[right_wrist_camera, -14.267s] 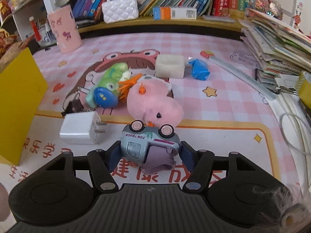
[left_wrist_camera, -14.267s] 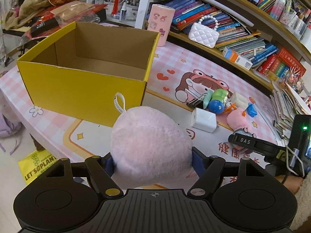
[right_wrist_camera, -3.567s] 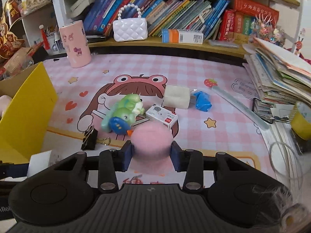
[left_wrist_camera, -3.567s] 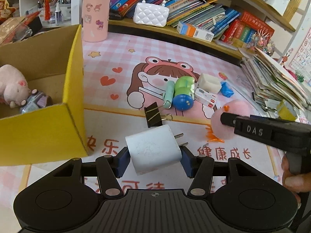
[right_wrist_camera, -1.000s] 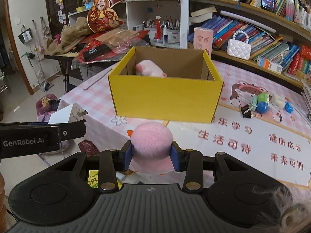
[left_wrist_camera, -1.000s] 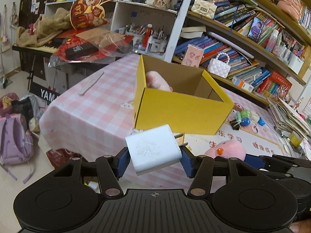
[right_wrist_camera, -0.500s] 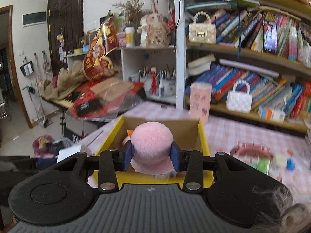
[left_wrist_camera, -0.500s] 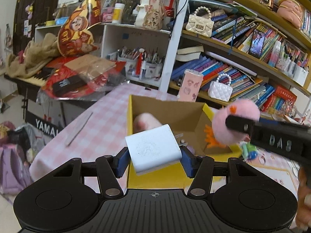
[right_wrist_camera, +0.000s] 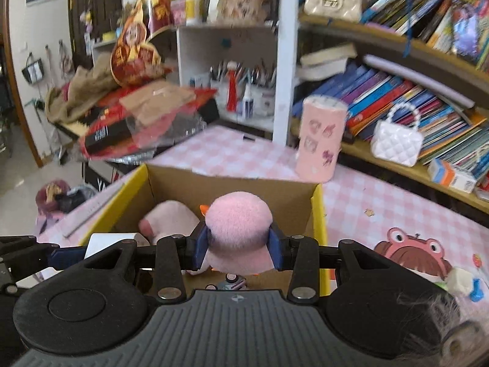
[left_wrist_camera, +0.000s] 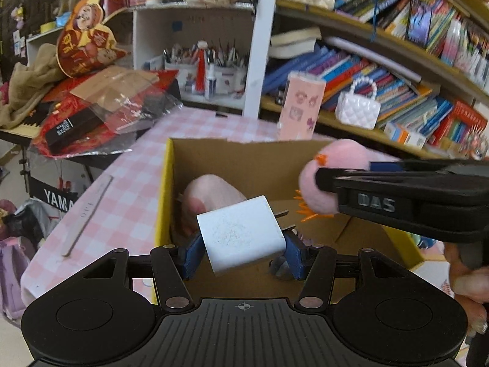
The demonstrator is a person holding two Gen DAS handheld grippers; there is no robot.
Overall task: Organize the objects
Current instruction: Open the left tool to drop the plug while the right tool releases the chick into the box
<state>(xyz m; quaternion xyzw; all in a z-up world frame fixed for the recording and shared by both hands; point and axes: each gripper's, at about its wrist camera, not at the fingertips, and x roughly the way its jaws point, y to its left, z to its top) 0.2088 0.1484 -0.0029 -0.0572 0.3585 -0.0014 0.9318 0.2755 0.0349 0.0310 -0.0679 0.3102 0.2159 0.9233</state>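
Left wrist view: left tongs [left_wrist_camera: 243, 244] pinching white charger [left_wrist_camera: 241, 235] above open yellow box [left_wrist_camera: 162, 195], pink plush [left_wrist_camera: 211, 195] inside.

Right wrist view: right tongs [right_wrist_camera: 238, 246] clamped on pink ball toy [right_wrist_camera: 238, 223] over same box, toy truck [right_wrist_camera: 232, 281] on its floor.

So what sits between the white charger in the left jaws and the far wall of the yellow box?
In the left wrist view, a pink plush lies in the yellow box, between the white charger and the far cardboard wall.
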